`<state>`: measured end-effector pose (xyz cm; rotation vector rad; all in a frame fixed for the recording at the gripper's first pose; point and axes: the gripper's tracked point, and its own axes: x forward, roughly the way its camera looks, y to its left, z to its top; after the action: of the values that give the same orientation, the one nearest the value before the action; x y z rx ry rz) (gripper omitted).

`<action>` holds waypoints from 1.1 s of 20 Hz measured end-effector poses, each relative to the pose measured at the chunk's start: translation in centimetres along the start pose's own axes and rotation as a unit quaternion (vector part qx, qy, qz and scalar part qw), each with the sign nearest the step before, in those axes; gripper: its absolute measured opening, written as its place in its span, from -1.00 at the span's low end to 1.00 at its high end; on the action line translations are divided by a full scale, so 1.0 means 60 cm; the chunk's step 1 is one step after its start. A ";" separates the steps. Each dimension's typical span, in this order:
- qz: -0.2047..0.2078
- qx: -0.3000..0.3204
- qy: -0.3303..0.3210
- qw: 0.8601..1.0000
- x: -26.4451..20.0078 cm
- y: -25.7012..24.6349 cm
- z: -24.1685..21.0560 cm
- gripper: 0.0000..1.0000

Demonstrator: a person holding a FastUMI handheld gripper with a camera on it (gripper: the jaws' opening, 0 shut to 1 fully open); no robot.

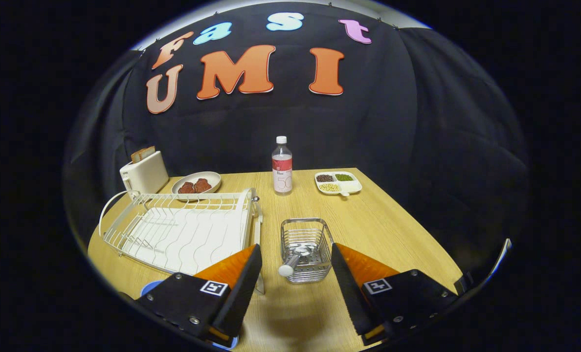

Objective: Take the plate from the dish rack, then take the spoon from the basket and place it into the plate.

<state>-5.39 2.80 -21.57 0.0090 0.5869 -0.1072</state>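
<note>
Spoon step: the claw [296,274] hangs open before the basket [306,244], next to close on the spoon [294,260].

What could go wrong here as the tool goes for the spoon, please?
1. The spoon leans over the basket rim; the open tool could catch the wire and drag or tip the basket.
2. The rack stands close beside one finger, so that finger may bump it.
3. The blue plate sits low behind that finger, so the drop could miss it.
</note>
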 end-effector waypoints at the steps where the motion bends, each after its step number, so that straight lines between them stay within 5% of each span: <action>1: 0.001 0.000 0.001 1.000 0.008 -0.002 -0.004 0.62; 10: 0.004 -0.004 0.010 1.000 0.036 -0.007 -0.018 -0.72; 22: -0.007 -0.008 -0.035 0.999 -0.044 -0.025 0.072 -0.84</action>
<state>-5.37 1.41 -16.47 -0.0142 0.5174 -0.1158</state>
